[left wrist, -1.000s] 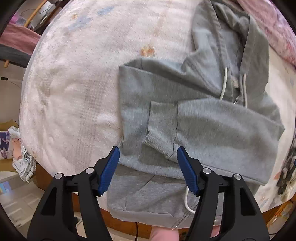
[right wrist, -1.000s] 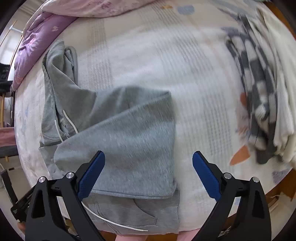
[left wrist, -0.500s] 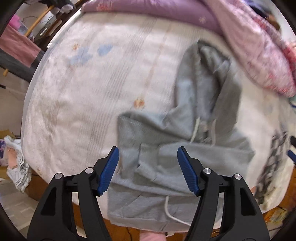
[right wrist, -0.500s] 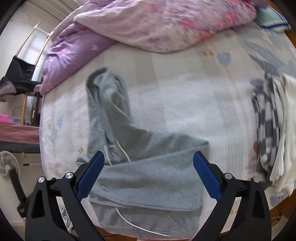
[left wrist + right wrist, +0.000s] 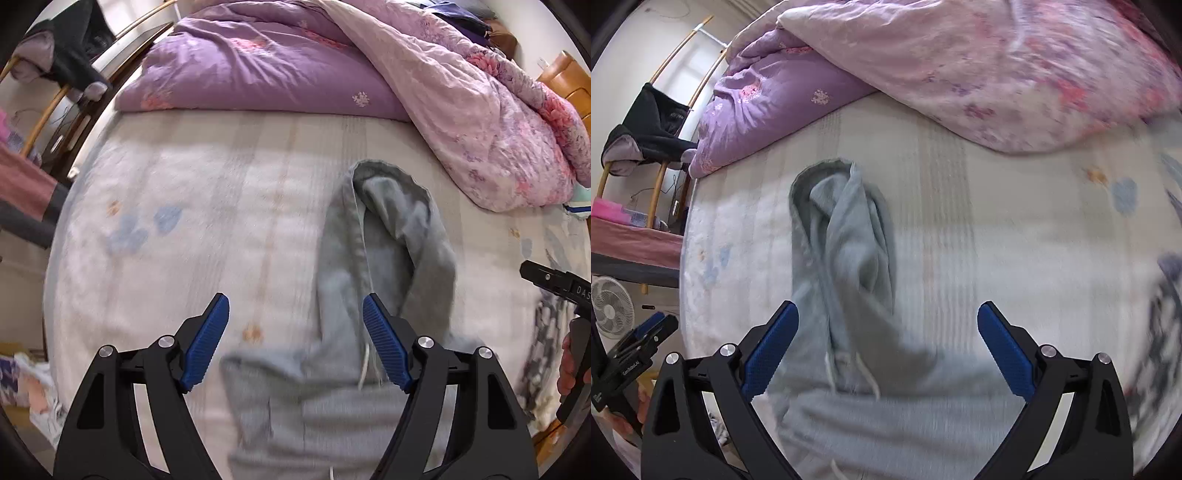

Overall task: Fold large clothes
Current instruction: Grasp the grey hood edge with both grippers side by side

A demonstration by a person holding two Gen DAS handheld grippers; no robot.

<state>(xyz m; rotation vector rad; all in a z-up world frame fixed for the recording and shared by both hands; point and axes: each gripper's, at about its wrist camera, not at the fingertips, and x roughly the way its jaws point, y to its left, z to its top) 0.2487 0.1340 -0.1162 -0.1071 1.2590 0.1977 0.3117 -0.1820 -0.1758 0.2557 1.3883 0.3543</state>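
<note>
A grey hoodie lies on the pale bed cover, its body folded near the front edge and its hood stretched toward the pillows. It also shows in the right wrist view, with the hood pointing away. My left gripper is open and empty above the hoodie's left shoulder. My right gripper is open wide and empty above the hoodie's neck and white drawstrings.
A purple and pink duvet is heaped along the far side of the bed. A pile of checked and white clothes lies at the right edge. A chair with dark clothes and a fan stand left of the bed.
Both grippers have lifted and tilted up from the folded body toward the hood and the duvet. Both stay open and empty. The hoodie has not moved.
</note>
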